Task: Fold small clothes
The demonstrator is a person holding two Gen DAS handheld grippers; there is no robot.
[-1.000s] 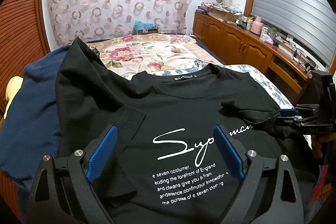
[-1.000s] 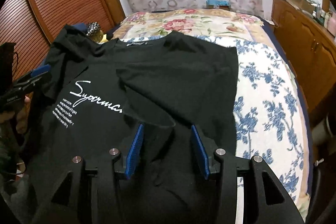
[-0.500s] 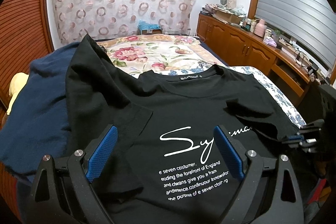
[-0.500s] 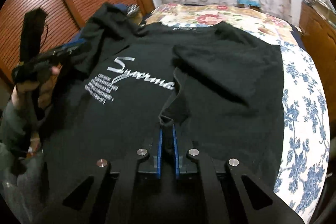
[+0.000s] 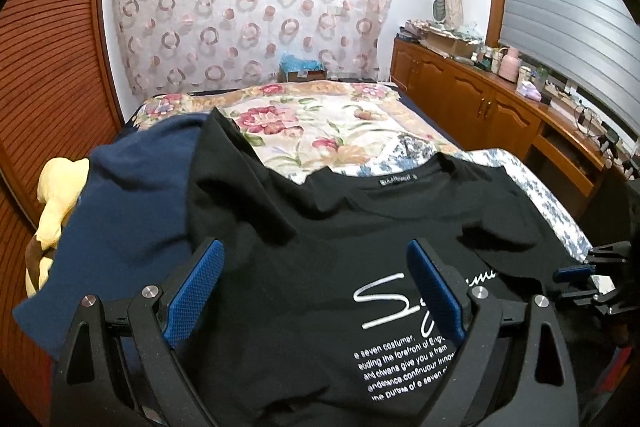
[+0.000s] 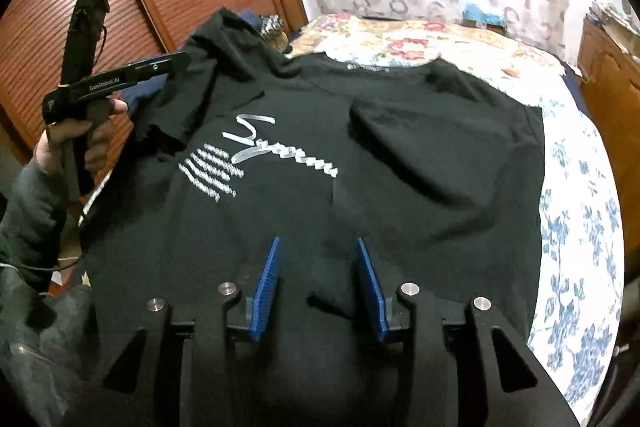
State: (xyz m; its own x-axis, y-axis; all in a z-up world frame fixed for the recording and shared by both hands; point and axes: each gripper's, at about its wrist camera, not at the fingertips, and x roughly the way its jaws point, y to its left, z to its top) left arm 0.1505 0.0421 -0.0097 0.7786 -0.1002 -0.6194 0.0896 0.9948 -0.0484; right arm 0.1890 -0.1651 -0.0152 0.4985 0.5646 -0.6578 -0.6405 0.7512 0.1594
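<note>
1. Since half a second ago, your right gripper (image 6: 316, 283) has let go: its jaws were pinched on a fold of the black T-shirt (image 6: 400, 187) and have just been opening. That fold now lies slack between the blue pads (image 6: 267, 287) with clear gaps on both sides.
2. Left wrist view: your left gripper (image 5: 316, 291) has drifted towards the shirt's left sleeve side, so the white print (image 5: 384, 301) sits further right in this view than before. Its fingers stand wide apart and hold nothing; the shirt lies below them.
3. Left wrist view: the black T-shirt (image 5: 320, 247) lies spread on the bed (image 5: 320, 135), collar away from you, its left sleeve draped over a navy garment (image 5: 120, 227). A yellow soft toy (image 5: 56, 203) sits beside that garment at the left edge. Your right gripper (image 5: 576, 277) shows at the right edge, at the shirt's far side.
4. Right wrist view: the shirt's right side is folded inward over the chest, covering the end of the script lettering (image 6: 280, 151). The blue-flowered sheet (image 6: 580, 219) is bare to the right of the fold.
5. Right wrist view: your left hand (image 6: 76, 139) holds the left gripper (image 6: 176, 61) raised above the left sleeve, seen side-on.
</note>
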